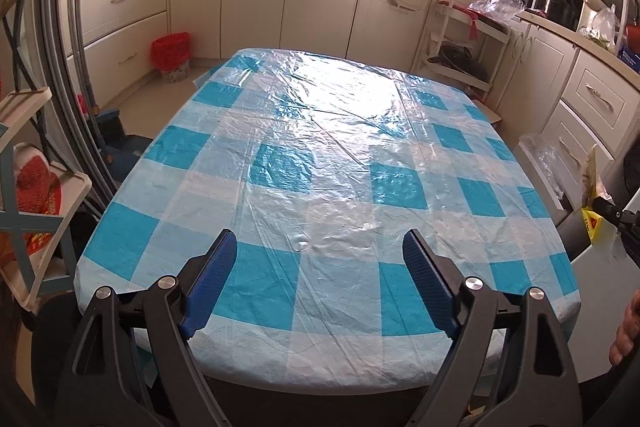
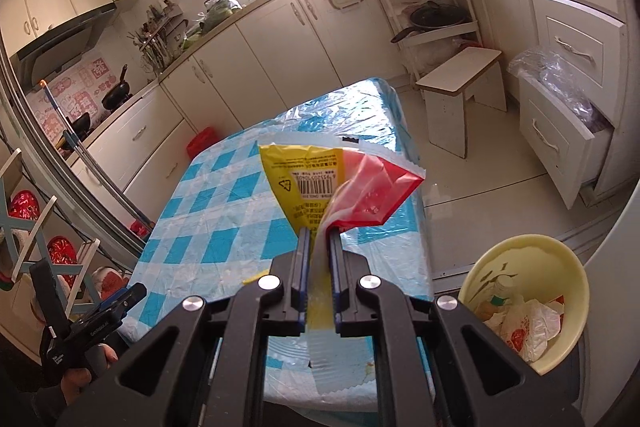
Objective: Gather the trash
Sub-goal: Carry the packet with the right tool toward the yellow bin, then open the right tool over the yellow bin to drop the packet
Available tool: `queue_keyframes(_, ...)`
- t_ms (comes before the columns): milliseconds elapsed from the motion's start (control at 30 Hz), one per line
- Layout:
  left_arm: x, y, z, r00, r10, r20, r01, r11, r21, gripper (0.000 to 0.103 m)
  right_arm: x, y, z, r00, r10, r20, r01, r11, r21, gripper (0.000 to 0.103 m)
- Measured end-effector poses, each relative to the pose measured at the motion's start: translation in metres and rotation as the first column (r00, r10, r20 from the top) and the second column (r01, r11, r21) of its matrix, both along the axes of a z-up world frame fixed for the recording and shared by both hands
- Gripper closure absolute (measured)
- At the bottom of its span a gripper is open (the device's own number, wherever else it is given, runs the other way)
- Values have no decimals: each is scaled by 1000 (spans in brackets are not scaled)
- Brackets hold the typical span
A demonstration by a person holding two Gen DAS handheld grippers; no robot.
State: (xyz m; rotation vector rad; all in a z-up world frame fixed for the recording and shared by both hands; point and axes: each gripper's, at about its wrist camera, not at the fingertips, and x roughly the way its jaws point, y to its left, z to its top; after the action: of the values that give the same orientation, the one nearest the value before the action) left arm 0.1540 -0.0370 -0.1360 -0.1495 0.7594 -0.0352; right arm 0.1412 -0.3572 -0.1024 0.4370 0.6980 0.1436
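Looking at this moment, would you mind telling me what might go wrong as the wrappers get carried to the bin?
1. The right gripper pinches the yellow wrapper and red wrapper only by their lower ends, so one might slip out and fall.
2. The yellow bin sits off to the right below the table, already holding trash; a loose drop could miss its rim.
3. The left gripper is open and idle, so it offers no backup.

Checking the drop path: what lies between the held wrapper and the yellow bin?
Right wrist view: nothing solid; only the table's edge and floor separate the wrapper from the bin.
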Motion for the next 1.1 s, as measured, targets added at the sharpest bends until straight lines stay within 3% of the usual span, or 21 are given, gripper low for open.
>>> queue_keyframes(333, -1, -11, -1, 999, -35, -12, 35, 999, -7, 22, -6, -38, -19, 986, -147, -81, 149, 989, 15, 93)
queue_keyframes(667, -1, -11, -2, 999, -38, -21, 38, 999, -22, 22, -7, -72, -51, 942, -279, -188, 284, 959, -3, 90)
queue_keyframes(767, 0, -10, -2, 999, -36, -22, 35, 999, -28, 22, -7, -82, -62, 925, -313, -216, 318, 948, -10, 84)
queue_keyframes(1100, 1, -18, 0, 998, -50, -26, 49, 999, -22, 22, -11, -103, -85, 861, -421, -286, 430, 902, -35, 46)
